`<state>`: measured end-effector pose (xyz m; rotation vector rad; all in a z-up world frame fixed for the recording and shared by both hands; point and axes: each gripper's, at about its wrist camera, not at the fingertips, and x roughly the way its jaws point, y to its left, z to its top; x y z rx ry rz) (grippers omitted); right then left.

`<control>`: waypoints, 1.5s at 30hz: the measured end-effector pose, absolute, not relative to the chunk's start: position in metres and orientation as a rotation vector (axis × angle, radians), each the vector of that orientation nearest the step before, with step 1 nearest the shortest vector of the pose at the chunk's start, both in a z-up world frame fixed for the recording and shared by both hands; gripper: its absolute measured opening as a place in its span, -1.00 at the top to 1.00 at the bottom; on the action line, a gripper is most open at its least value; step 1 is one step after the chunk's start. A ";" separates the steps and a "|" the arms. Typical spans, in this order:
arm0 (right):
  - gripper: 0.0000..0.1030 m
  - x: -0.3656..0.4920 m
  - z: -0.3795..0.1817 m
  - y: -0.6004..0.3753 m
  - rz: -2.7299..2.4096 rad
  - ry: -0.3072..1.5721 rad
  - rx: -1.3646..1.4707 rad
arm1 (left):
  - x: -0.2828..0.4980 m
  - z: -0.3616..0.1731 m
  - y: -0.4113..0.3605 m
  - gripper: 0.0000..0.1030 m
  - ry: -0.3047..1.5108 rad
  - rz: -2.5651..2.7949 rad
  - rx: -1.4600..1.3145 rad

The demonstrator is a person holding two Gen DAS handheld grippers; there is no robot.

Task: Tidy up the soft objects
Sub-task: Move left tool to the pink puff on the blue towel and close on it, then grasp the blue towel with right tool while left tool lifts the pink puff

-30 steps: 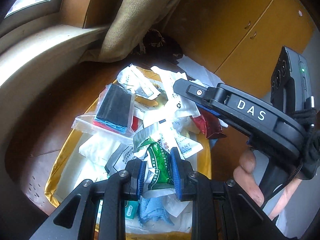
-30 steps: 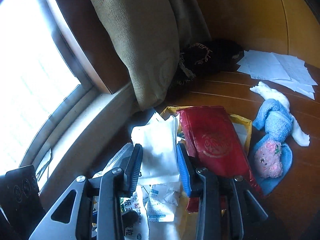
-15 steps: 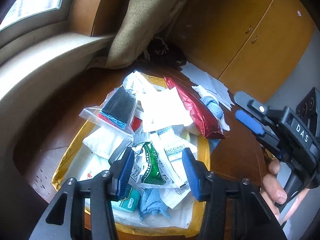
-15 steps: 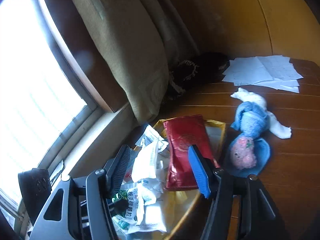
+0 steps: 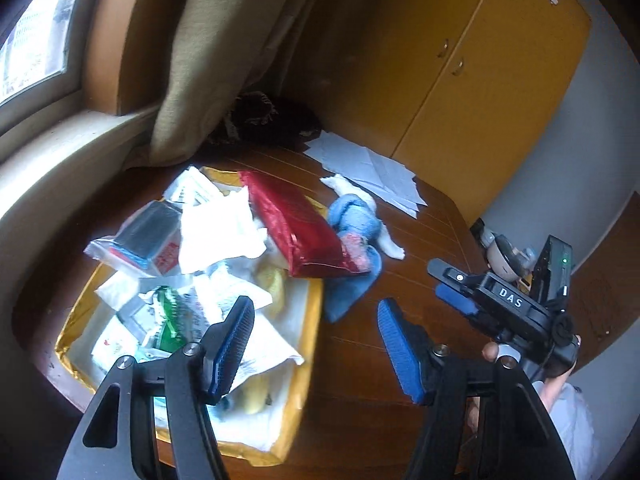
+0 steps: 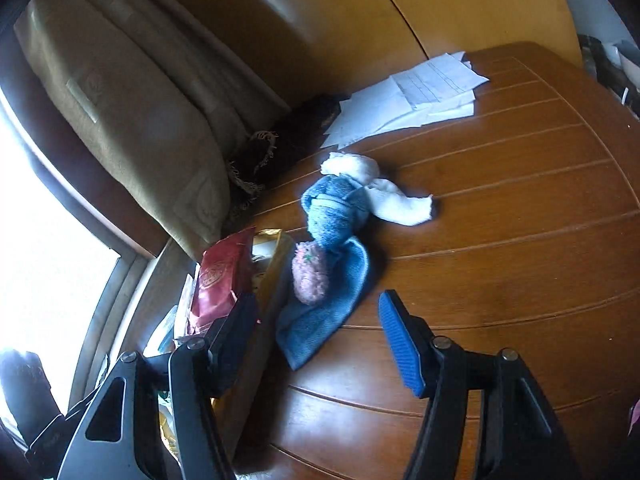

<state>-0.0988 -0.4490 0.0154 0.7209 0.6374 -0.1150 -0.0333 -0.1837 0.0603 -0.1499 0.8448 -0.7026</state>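
Grooved brown wooden table (image 6: 500, 240) fills both views. Left gripper (image 5: 316, 344) jaws are opening, empty, above the gold-rimmed tray (image 5: 308, 344) of crinkled packets. Right gripper (image 6: 318, 344) gapes empty; fuzzy blue towel (image 6: 320, 320) lies between its jaws.

"DAS" on the right tongs (image 5: 454, 294)

left gripper (image 5: 316, 344) opening, green packet (image 5: 170, 320) released
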 end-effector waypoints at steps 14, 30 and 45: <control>-0.21 -0.126 -0.014 -0.495 -0.166 0.606 0.843 | 0.003 0.035 -0.317 -0.37 0.938 -0.738 0.157; -0.21 -0.130 -0.031 -0.514 -0.116 0.588 0.924 | 0.051 -0.012 -0.400 0.42 0.954 -0.534 0.475; -0.21 -0.129 -0.029 -0.512 -0.110 0.581 0.907 | 0.003 0.048 -0.301 0.73 0.905 -0.723 -0.006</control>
